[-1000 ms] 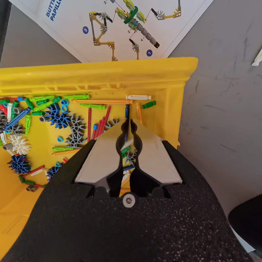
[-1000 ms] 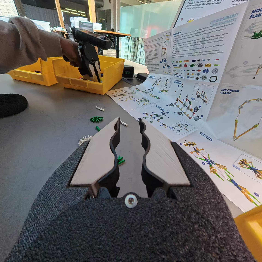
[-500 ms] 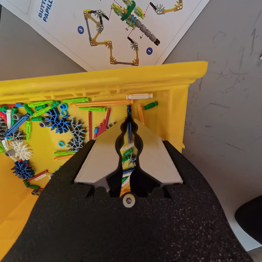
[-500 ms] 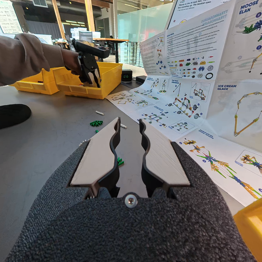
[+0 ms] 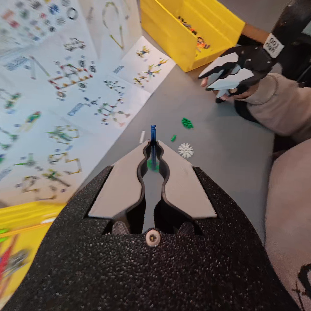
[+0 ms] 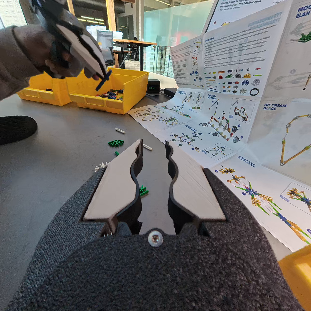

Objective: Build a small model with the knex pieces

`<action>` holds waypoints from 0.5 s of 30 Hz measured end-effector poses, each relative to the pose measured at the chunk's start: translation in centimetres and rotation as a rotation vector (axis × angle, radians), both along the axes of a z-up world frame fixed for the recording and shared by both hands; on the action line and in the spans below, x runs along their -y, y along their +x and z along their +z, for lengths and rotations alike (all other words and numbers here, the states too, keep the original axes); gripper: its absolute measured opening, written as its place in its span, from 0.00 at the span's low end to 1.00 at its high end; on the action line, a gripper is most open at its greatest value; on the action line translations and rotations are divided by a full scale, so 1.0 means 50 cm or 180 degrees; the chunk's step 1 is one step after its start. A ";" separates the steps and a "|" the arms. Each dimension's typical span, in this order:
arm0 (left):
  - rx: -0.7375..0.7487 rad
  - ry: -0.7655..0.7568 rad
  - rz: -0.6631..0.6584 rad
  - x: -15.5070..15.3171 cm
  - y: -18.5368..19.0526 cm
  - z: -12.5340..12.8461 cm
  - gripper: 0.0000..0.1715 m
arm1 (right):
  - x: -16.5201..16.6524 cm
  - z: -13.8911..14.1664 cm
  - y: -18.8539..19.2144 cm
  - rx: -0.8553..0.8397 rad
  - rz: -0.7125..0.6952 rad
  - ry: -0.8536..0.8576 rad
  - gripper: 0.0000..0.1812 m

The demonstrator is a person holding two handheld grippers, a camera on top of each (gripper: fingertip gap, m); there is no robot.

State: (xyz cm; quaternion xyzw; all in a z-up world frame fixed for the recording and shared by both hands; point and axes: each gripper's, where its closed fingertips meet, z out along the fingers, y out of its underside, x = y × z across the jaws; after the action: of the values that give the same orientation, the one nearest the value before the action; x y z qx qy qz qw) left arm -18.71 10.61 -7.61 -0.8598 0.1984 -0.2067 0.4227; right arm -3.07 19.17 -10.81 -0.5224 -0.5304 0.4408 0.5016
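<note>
The left gripper (image 5: 153,143) has lifted clear of the yellow plastic bin (image 6: 107,102) it was reaching into, its fingers clamped on a slim dark-blue plastic rod (image 5: 153,134), tilted over the smooth grey table (image 5: 218,151). The right gripper (image 6: 154,143) stays low, fingers parted and empty, near a green toothed connector (image 6: 116,143).

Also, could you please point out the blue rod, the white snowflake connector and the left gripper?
blue rod (image 5: 153,133): left wrist view, exposed tip.
white snowflake connector (image 5: 185,150): left wrist view, hub.
left gripper (image 5: 153,142): left wrist view, between its fingertips.
</note>
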 end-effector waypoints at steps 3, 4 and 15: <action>0.0669 -0.0315 -0.0115 -0.009 0.114 -0.110 0.02 | 0.010 -0.006 -0.003 0.0069 0.0035 0.0139 0.14; 0.0911 -0.0427 -0.0073 -0.017 0.134 -0.136 0.02 | 0.015 -0.009 -0.004 0.0100 0.0055 0.0195 0.14; 0.2600 -0.0833 0.0194 -0.075 0.186 -0.144 0.02 | 0.084 -0.099 -0.084 0.0937 0.0341 0.1076 0.54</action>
State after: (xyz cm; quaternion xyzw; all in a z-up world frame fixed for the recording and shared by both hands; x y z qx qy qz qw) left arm -9.42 14.35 -14.81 -0.7592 -0.0386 -0.5410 0.3598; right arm -7.28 15.00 -15.76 -0.4607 -0.6911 0.2907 0.4751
